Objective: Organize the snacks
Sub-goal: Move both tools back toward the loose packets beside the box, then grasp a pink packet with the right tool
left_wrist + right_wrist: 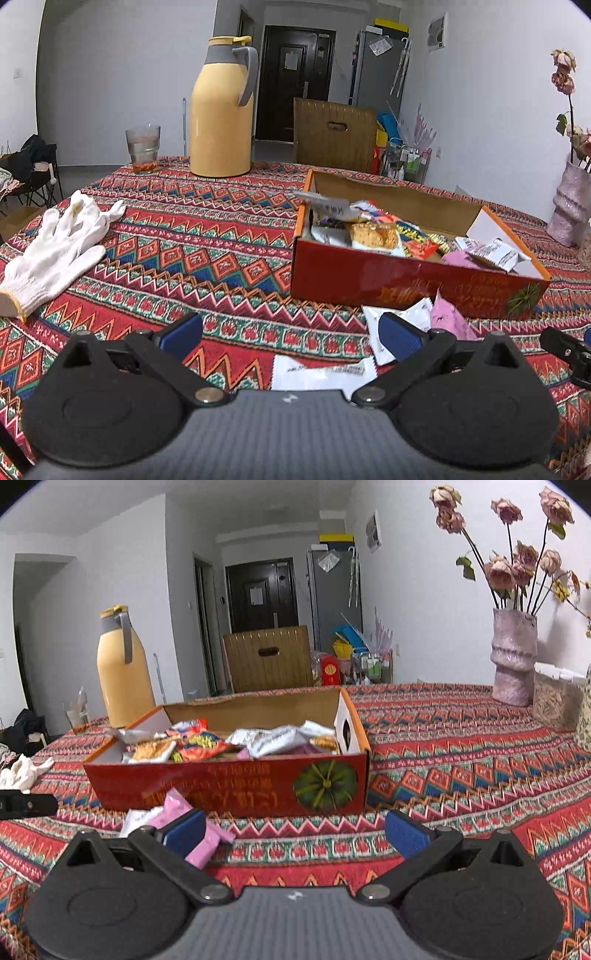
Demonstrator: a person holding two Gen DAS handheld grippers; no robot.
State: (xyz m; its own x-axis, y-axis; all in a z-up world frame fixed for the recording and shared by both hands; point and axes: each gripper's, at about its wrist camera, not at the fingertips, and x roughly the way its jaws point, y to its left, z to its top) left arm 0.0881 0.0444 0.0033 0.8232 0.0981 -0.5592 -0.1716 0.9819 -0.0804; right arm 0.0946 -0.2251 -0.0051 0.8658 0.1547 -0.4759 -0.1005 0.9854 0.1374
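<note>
Mid-gathering: box (229, 786) mostly filled; pink packet (207, 842) and white packets (391, 325) loose at its 6 o'clock. Left gripper (291, 334) and right gripper (293, 830) both spread wide, empty. Next, likely: close on a packet, lift over the box wall.

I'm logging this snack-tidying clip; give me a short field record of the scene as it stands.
surface: patterned red tablecloth
container: open red cardboard box, holds assorted snack packets
loose snacks: pink packet and white packets on the cloth in front of the box
left gripper: open, empty
right gripper: open, empty
other items: yellow thermos jug, white cotton gloves, pink vase
</note>
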